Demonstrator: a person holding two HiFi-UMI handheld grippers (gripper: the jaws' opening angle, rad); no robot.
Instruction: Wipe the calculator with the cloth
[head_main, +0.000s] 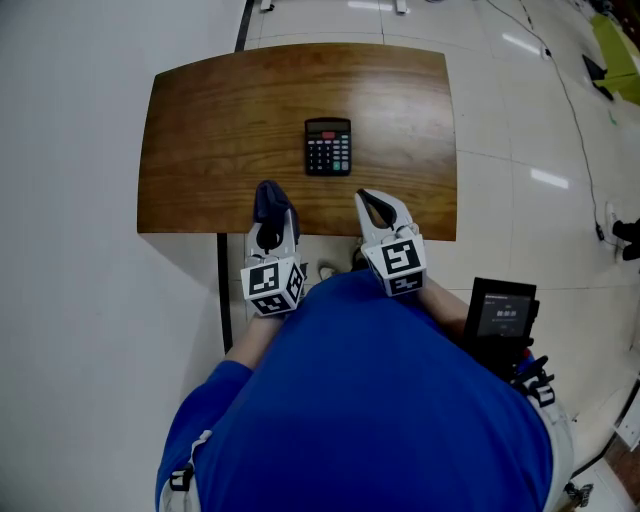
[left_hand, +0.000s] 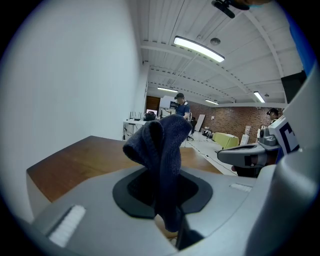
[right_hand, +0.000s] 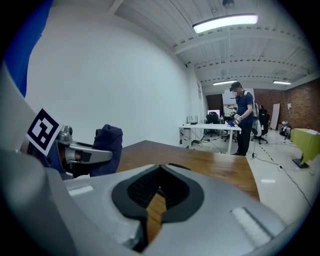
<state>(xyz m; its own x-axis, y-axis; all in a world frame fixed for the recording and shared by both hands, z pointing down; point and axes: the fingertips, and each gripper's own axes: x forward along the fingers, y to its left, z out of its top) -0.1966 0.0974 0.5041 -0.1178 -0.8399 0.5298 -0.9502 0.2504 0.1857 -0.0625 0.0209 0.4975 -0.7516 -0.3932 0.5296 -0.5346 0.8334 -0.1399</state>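
Observation:
A black calculator (head_main: 328, 146) lies flat near the middle of the brown wooden table (head_main: 200, 120). My left gripper (head_main: 272, 212) hovers at the table's near edge, shut on a dark blue cloth (head_main: 267, 197). In the left gripper view the cloth (left_hand: 162, 142) sticks up bunched from between the jaws. My right gripper (head_main: 368, 202) is beside it at the near edge, jaws together and holding nothing. In the right gripper view only a thin sliver of table shows between the pads (right_hand: 172, 200), and the cloth (right_hand: 107, 142) is at the left. Both grippers are short of the calculator.
A white wall runs along the table's left side. A black handheld device with a lit screen (head_main: 503, 312) hangs at the person's right hip. Cables cross the tiled floor (head_main: 530, 120) to the right. Far off, a person (right_hand: 244, 117) stands by white desks.

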